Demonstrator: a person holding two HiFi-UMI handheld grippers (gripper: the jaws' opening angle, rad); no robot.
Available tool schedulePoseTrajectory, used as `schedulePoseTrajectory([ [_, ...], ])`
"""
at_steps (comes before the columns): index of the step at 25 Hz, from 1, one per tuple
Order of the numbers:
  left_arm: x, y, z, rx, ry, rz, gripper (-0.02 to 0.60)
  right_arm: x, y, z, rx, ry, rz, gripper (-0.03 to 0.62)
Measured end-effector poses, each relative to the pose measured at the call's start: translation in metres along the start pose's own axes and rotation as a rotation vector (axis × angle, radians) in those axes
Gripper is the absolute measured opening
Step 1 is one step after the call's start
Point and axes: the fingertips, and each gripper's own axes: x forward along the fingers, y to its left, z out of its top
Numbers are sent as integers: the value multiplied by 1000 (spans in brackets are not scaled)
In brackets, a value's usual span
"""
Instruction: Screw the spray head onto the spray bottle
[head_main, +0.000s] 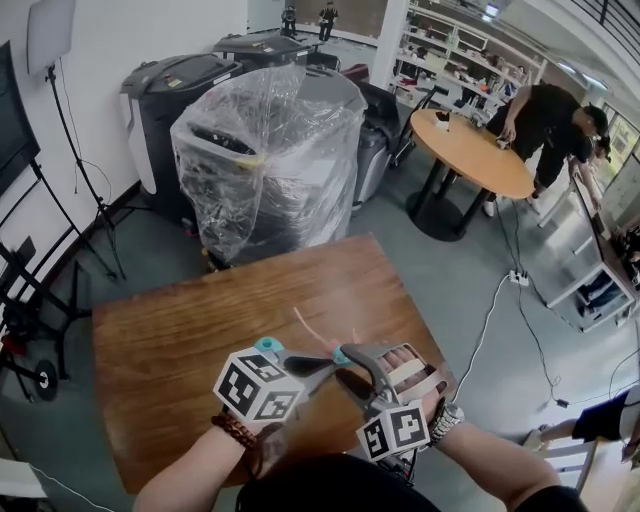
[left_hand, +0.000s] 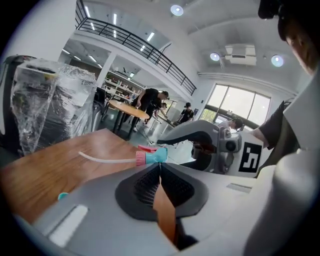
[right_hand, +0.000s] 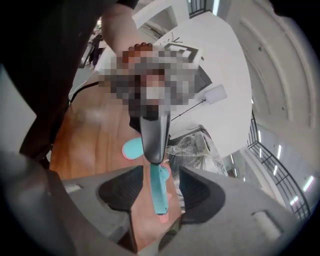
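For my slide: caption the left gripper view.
Left gripper pinches teal-and-pink plastic spray head, white tube trailing, above wooden table.

The spray head (head_main: 338, 354) hangs over the table (head_main: 180, 350), wrapped machine (head_main: 265, 150) behind.

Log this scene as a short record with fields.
surface: wooden table
spray head: teal and pink, tube attached, held above the table
left gripper: jaws shut on the spray head
right gripper: jaws open, spray head between them, not gripped
spray bottle: not in view
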Motion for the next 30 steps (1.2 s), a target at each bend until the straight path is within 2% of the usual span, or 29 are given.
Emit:
schedulePoseTrajectory([
  [5,-9,-16,3,-4,10,-77,26,2,-1,4,-149,17,-9,207],
  [11,-15,-27,3,-7,5,-129,26,2,4,5,-224,29,-9,199],
  [14,-14,-29,3,-8,6,-140,26,0,4,6,-244,22,-25,123],
  [15,-14,-30,3,-9,6,-143,26,0,4,6,-247,21,-26,121],
  [23,-15,-30,5,-34,-38,-150,40,-2,5,4,-179,28,24,117],
  [25,-17,-27,6,-24,-48,-131,145,-3,4,2,-146,33,39,117],
  [26,-19,-26,5,-14,-52,-117,173,-3,4,1,-127,35,47,117],
  [30,-37,-16,2,44,-87,-37,192,-5,1,-6,-34,41,80,116],
])
